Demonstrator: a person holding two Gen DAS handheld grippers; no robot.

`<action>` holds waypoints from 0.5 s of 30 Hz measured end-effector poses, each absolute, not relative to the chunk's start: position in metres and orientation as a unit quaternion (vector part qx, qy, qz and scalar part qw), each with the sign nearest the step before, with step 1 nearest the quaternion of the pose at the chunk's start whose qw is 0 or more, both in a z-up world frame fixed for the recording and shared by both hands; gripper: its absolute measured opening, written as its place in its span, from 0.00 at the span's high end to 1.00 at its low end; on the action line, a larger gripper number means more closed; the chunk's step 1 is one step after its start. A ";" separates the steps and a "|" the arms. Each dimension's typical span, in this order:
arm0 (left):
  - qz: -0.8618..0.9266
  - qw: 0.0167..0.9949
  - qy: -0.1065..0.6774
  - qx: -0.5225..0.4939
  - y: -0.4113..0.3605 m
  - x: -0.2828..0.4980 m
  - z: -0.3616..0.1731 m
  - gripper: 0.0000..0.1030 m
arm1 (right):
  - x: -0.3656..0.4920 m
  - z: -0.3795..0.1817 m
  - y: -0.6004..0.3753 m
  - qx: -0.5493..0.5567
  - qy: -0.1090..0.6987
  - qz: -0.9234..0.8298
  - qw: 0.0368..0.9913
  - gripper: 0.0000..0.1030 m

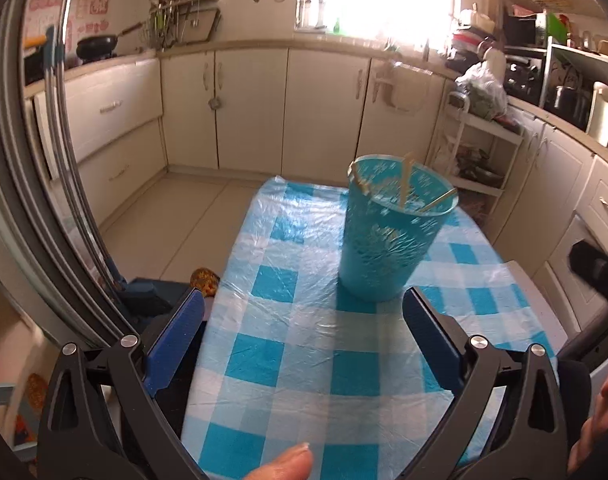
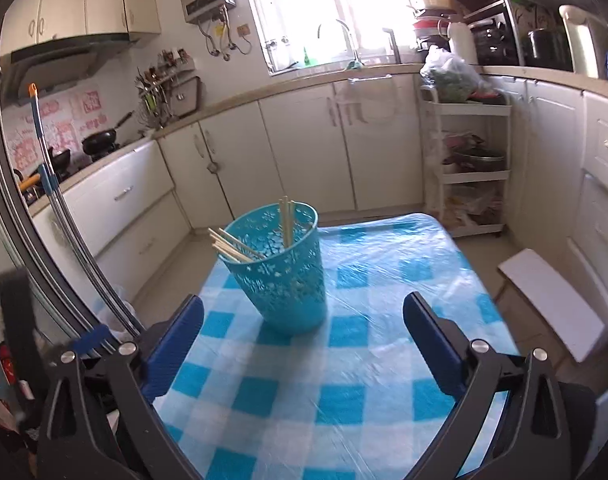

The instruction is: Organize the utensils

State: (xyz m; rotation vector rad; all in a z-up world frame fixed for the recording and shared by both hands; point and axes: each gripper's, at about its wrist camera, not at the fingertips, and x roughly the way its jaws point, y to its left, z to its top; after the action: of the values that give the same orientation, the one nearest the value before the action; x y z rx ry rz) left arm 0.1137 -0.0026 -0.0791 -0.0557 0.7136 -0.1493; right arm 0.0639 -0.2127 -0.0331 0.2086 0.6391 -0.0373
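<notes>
A turquoise perforated holder cup (image 1: pixel 387 232) stands upright on the blue-and-white checked table (image 1: pixel 288 360), with several wooden chopsticks (image 1: pixel 405 184) leaning inside it. It also shows in the right wrist view (image 2: pixel 284 272), with its chopsticks (image 2: pixel 234 246) leaning left and upright at the rim. My left gripper (image 1: pixel 304 324) is open and empty, just short of the cup, which stands ahead and to the right. My right gripper (image 2: pixel 304 328) is open and empty, close in front of the cup's base. No loose utensils show on the table.
Cream kitchen cabinets (image 2: pixel 304 148) run around the room behind the table (image 2: pixel 383 280). A white storage trolley (image 2: pixel 471 168) stands at the back right, and a white stool (image 2: pixel 551 304) sits beside the table's right edge. A mop handle (image 2: pixel 52 184) leans at the left.
</notes>
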 end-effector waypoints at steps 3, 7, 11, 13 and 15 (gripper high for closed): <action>-0.088 0.934 0.347 -0.012 0.000 0.091 -0.049 0.07 | 0.047 -0.012 -0.206 0.097 0.308 -0.025 0.946 0.07; -0.078 0.937 0.341 0.017 0.006 0.057 -0.011 0.07 | 0.015 0.017 -0.195 0.100 0.295 -0.023 0.950 0.07; -0.062 0.942 0.328 0.017 0.013 0.023 0.015 0.07 | -0.021 0.035 -0.178 0.104 0.276 -0.016 0.955 0.07; -0.064 0.943 0.328 0.004 0.018 0.009 0.023 0.07 | -0.034 0.036 -0.171 0.107 0.272 -0.015 0.956 0.07; -0.065 0.944 0.323 -0.001 0.020 -0.001 0.029 0.07 | -0.046 0.036 -0.165 0.105 0.269 -0.013 0.957 0.07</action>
State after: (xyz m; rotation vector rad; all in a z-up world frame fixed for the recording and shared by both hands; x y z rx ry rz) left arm -0.0008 0.0201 0.0285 -0.0013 0.6578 -0.1320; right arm -0.0458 -0.1654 0.0355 0.2134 0.5449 -0.0256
